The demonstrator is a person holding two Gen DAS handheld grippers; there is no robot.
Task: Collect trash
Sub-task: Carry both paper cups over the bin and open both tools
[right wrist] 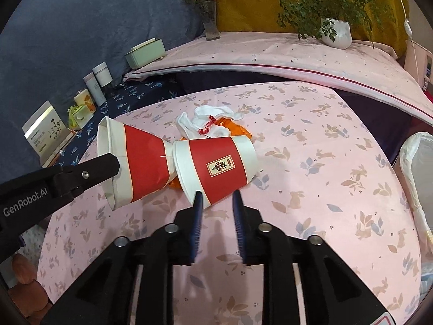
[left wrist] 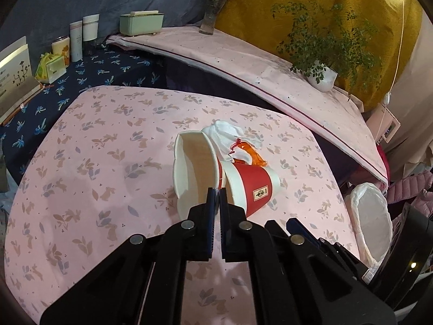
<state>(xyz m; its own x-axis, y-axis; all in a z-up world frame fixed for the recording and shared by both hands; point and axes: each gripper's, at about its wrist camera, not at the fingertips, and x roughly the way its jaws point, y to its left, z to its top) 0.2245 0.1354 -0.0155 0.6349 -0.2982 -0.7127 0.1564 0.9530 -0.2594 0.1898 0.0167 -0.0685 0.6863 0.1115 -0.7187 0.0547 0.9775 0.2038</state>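
Note:
Two red-and-white paper cups lie tipped, base to base, on the pink rabbit-print tablecloth (left wrist: 81,162). My left gripper (left wrist: 216,193) is shut on the rim of the left cup (left wrist: 194,168), whose white inside faces its camera. In the right wrist view the same left gripper (right wrist: 113,168) clamps that left cup (right wrist: 140,162) from the left. My right gripper (right wrist: 217,197) stands open, its tips at the lower side of the other cup (right wrist: 216,168), and the pads do not press on it. Behind the cups lie crumpled white tissue (right wrist: 213,116), a red string (right wrist: 207,128) and an orange wrapper (right wrist: 239,128).
A bin with a white liner (left wrist: 370,216) stands off the table's right edge. Behind is a pink-covered ledge (right wrist: 270,59) with a potted plant (right wrist: 337,32), a flower vase (right wrist: 211,27) and a green box (right wrist: 146,51). Canisters (left wrist: 81,35) and a book (left wrist: 16,75) sit far left.

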